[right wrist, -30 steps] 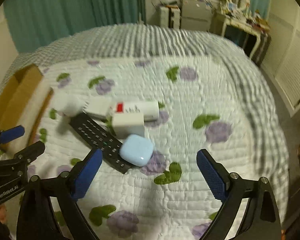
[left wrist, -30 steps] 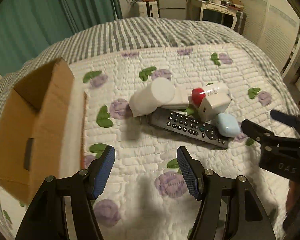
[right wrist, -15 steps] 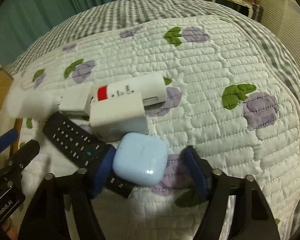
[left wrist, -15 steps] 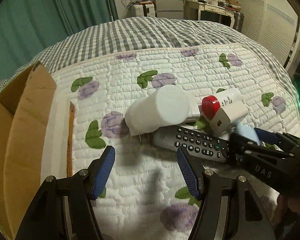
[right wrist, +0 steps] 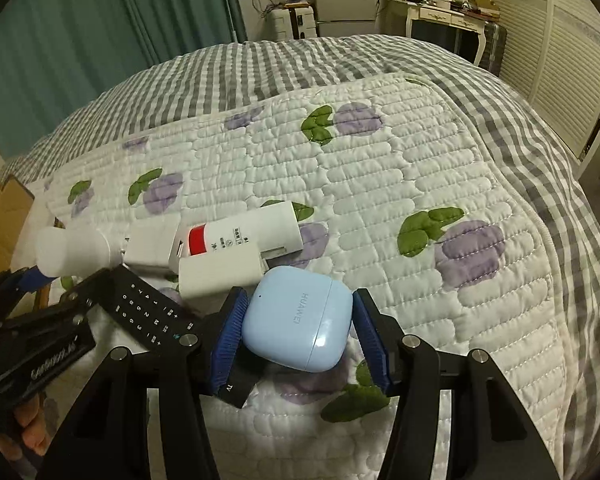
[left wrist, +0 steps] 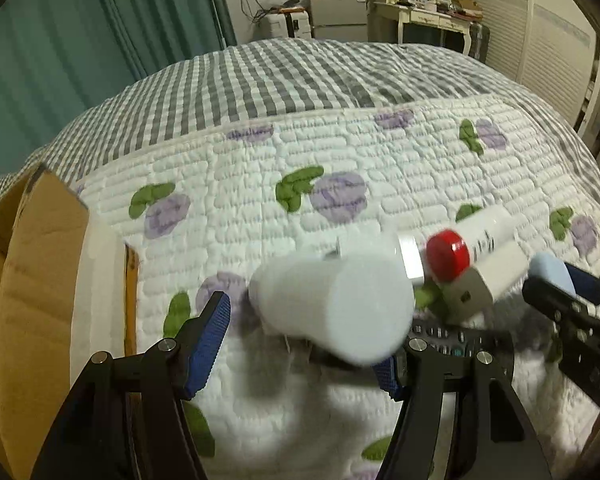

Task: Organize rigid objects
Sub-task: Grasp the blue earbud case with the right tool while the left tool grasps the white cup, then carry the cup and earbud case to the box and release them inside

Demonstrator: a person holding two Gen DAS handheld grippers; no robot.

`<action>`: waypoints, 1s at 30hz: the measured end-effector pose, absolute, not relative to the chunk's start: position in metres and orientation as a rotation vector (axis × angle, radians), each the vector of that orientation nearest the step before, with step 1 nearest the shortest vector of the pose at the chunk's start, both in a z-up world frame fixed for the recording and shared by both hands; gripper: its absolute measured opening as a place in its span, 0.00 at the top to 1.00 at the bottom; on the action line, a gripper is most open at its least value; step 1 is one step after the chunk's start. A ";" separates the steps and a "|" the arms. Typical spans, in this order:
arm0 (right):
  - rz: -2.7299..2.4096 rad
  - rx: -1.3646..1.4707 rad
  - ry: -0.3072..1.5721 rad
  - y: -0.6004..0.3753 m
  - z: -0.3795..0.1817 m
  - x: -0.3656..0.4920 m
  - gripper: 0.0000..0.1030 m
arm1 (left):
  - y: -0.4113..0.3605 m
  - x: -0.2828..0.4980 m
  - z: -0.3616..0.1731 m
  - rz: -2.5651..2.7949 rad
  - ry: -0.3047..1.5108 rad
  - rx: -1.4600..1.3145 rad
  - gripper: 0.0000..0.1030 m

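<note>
— What is being held by the right gripper (right wrist: 298, 330)?

— A pale blue earbud case (right wrist: 296, 324) marked HUAWEI is being clamped between its blue pads (right wrist: 228, 336), one pad pressed to each side. The case is being kept just above the quilt (right wrist: 380, 184), at the near end of the black remote control (right wrist: 148, 312), which is being partly covered by the left-hand finger.

— And the left gripper (left wrist: 300, 344)?

— Its jaws are being held wide apart around a white cylindrical bottle (left wrist: 332, 308). The bottle is being shown blurred, lying on its side between the pads (left wrist: 210, 340). Whether the right-hand pad is touching it cannot be told, since that pad is being hidden by the bottle; a gap is being left on the other side.

— Where is the rest of the pile being seen?

— Beyond the bottle, a white tube with a red cap (left wrist: 468, 244) is being rested against a white rectangular box (left wrist: 484, 276), and both are being crowded against the remote control (left wrist: 452, 340), of which only a strip is being shown. In the right wrist view the tube (right wrist: 244, 236) is being seen lying across the top of the box (right wrist: 220, 274).

— And the carton?

— An open cardboard box (left wrist: 40, 280) is being seen at the left edge of the quilt, well apart from the pile.
</note>
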State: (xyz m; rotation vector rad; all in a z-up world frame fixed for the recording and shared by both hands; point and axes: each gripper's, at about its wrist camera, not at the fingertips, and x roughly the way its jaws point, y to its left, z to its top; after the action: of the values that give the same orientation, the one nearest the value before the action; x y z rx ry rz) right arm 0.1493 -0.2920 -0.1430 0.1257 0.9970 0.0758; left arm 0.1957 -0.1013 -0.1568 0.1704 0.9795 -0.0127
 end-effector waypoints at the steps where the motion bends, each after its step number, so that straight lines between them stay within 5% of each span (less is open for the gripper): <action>1: 0.074 0.127 0.995 -0.292 -0.143 0.150 0.47 | -0.101 0.197 -0.156 -0.018 0.967 0.166 0.35; 7: 0.076 0.115 0.987 -0.291 -0.140 0.151 0.47 | -0.100 0.201 -0.154 -0.046 0.927 0.159 0.38; 10: 0.073 0.111 0.986 -0.291 -0.137 0.151 0.47 | -0.100 0.197 -0.151 -0.050 0.922 0.172 0.56; 19: 0.081 0.091 0.952 -0.287 -0.105 0.138 0.47 | -0.090 0.175 -0.114 -0.059 0.889 0.144 0.58; 30: 0.114 0.047 0.823 -0.271 -0.010 0.103 0.47 | -0.080 0.122 -0.008 -0.078 0.770 0.113 0.58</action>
State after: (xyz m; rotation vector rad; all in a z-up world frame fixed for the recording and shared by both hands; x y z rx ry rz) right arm 0.1035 -0.2709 -0.0096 0.0472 0.8234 0.1145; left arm 0.1218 -0.0802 -0.0079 0.1133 0.7696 -0.0782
